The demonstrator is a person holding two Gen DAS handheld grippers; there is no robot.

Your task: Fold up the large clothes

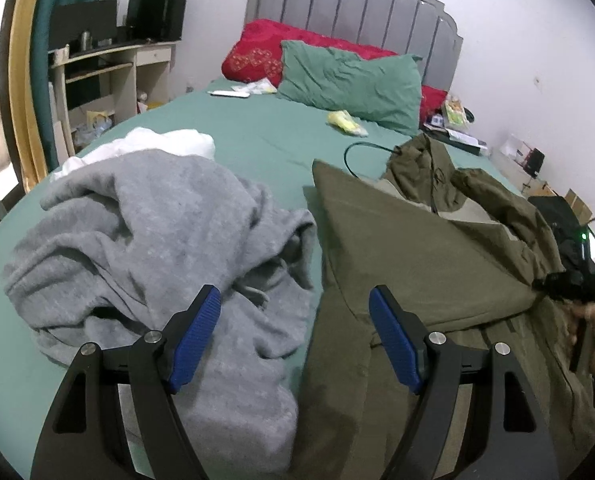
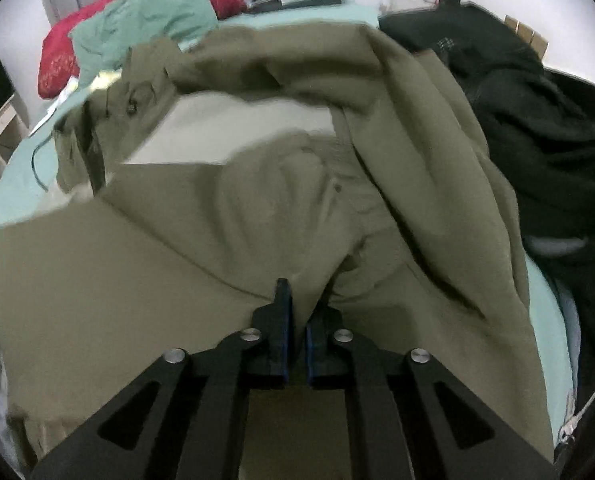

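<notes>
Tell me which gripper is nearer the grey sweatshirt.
Left. The left gripper hangs open right above the grey sweatshirt, at its edge beside the olive jacket. The right gripper is shut on the jacket's far side, away from the sweatshirt.

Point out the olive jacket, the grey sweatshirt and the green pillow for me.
olive jacket (image 1: 425,264): left wrist view, on its flat folded panel.
grey sweatshirt (image 1: 157,232): left wrist view, on the middle of the crumpled heap.
green pillow (image 1: 349,76): left wrist view, on its wrinkled front face.
</notes>
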